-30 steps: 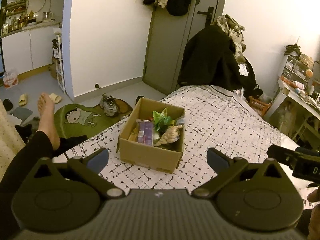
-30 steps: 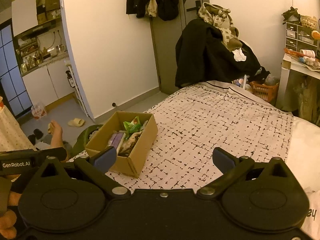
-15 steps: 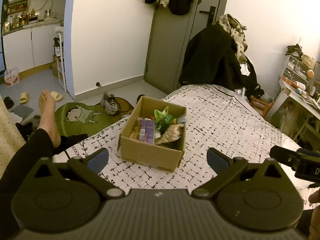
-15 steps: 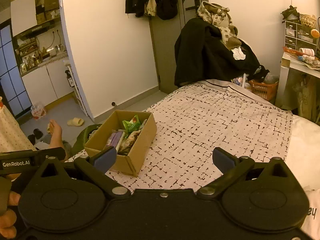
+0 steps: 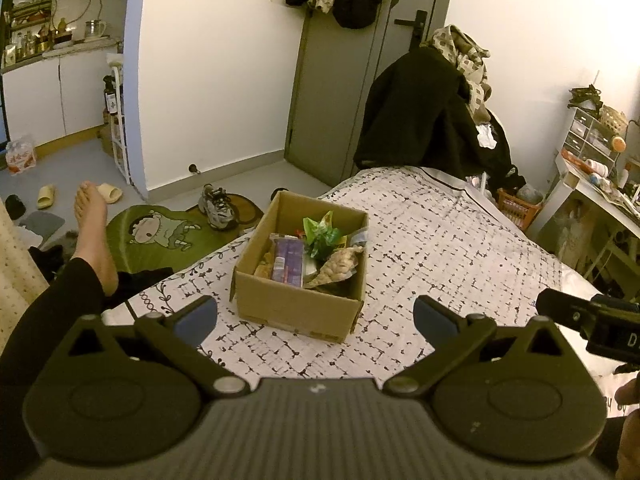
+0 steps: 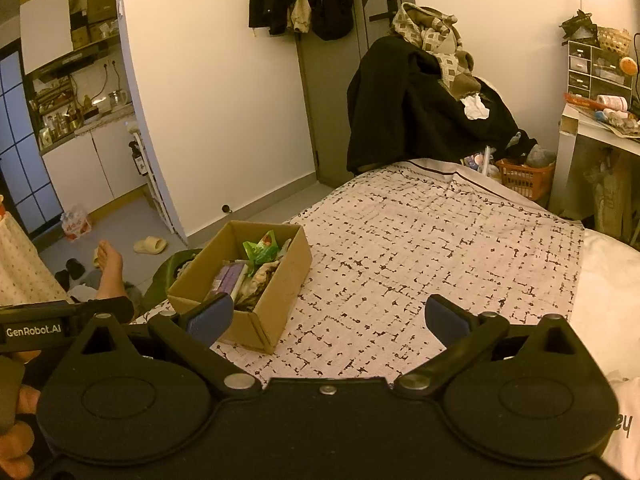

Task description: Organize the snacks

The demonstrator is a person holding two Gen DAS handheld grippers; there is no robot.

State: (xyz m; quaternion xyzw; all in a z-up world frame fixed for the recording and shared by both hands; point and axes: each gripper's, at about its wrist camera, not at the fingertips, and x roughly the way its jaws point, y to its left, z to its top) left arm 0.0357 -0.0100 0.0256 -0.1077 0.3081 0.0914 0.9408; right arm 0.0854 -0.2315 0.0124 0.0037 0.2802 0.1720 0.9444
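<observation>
An open cardboard box (image 5: 296, 308) stands on the patterned bed cover (image 5: 440, 248), near its left edge. Inside lie several snack packs: a purple packet (image 5: 288, 262), a green wrapper (image 5: 320, 234) and a beige bag (image 5: 338, 266). My left gripper (image 5: 316, 318) hovers open just in front of the box with nothing between its fingers. In the right wrist view the same box (image 6: 276, 280) sits ahead and to the left. My right gripper (image 6: 328, 318) is open and empty over the cover, its left fingertip (image 6: 210, 318) overlapping the box's near corner in the picture.
A dark coat (image 5: 416, 120) hangs on a chair past the bed's far end. A cluttered white desk (image 5: 592, 192) and an orange basket (image 6: 524, 178) stand at the right. A person's bare foot (image 5: 92, 232), a green mat (image 5: 160, 236), shoes and slippers are on the floor left.
Both views have shifted slightly. The box sits a little closer and lower in the right wrist view. Both grippers stay open and empty.
</observation>
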